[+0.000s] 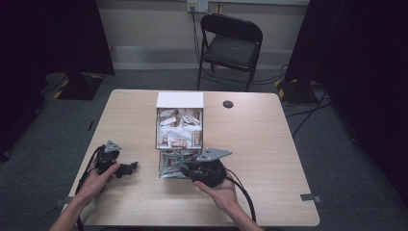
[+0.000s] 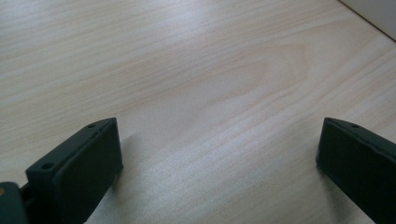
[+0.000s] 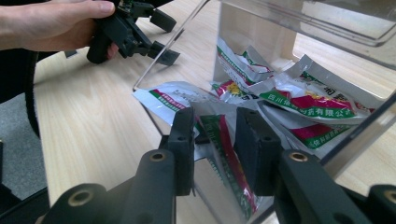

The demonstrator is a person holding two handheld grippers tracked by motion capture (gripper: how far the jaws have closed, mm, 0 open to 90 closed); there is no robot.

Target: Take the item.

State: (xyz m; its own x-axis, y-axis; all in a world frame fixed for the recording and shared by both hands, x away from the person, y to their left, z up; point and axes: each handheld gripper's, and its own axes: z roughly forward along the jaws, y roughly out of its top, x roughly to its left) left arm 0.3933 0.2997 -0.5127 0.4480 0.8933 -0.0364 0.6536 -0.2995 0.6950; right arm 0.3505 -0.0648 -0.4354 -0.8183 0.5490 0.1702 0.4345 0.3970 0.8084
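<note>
Working at a pale wood bench (image 1: 269, 144); a clear plastic bin (image 1: 179, 144) stands mid-bench, upper tier full of small packets, white flap up at the back, lower tray opening toward the person. Black folding chair (image 1: 230, 45) beyond the bench, not involved.

Right gripper (image 3: 215, 135) is inside the tray mouth, its jaws either side of one sachet (image 3: 224, 154) that stands on edge between them. Jaws are narrowed but a sliver of gap shows on each side; I read them as not yet pressing on it. In the high view this gripper (image 1: 185, 169) sits at the bin's near end, hand behind it.

Left gripper (image 1: 130, 167) rests well off to the left, jaws wide apart with bare bench between them; nothing held.

Sachet: flat foil-and-paper pouch, white with green and red bands and printed characters, glossy. It lies at the front of the tray, on top of several like it.

Handling, judged: very light, soft, crinkly, slick surface. Likely to buckle or slide rather than resist. Best taken across the flat faces near the sealed edge, where it is stiffest; neighbouring pouches may drag along.
</note>
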